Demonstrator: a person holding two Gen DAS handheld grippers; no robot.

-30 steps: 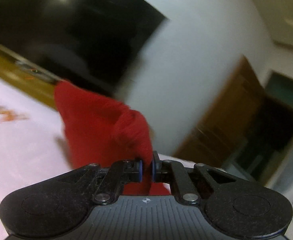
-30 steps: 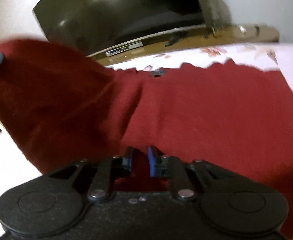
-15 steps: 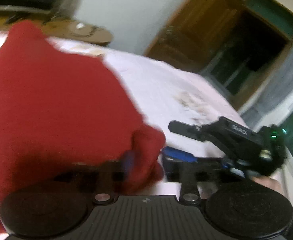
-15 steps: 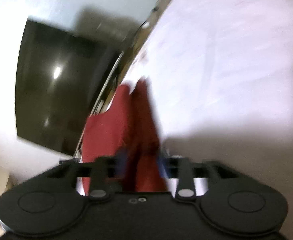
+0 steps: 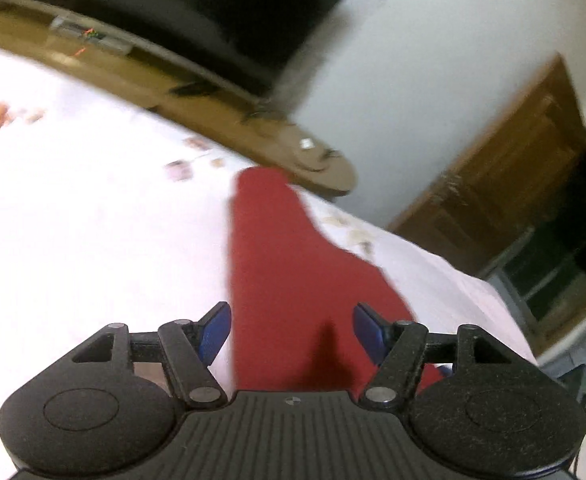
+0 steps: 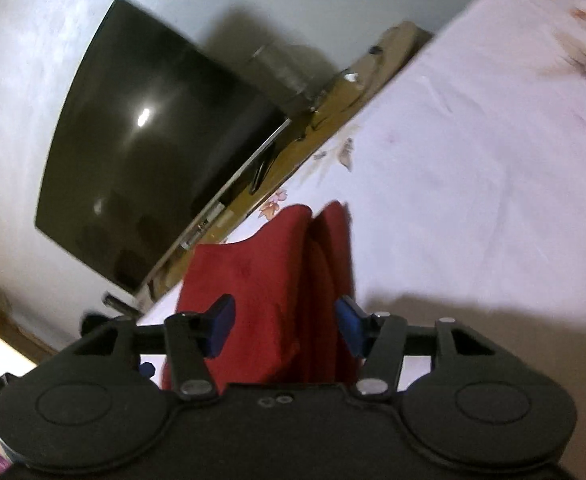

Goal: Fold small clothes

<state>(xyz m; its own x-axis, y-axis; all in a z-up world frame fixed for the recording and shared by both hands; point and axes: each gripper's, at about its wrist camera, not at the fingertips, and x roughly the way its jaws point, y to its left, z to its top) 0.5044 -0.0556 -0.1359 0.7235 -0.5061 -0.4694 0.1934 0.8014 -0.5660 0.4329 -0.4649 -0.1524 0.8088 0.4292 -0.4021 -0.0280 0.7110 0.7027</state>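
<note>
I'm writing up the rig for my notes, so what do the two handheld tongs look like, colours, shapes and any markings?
Both look alike. The left tongs have a matte black ribbed body, two round lobes, black linkage arms with silver pivot pins, blue fingertips and a small round black-and-white mark. The right tongs have the same black frame and blue pads, with two small holes instead.

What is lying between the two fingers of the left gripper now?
In the left wrist view, the red cloth lies on the white sheet between the open fingers of the left gripper. No finger grips it.
</note>
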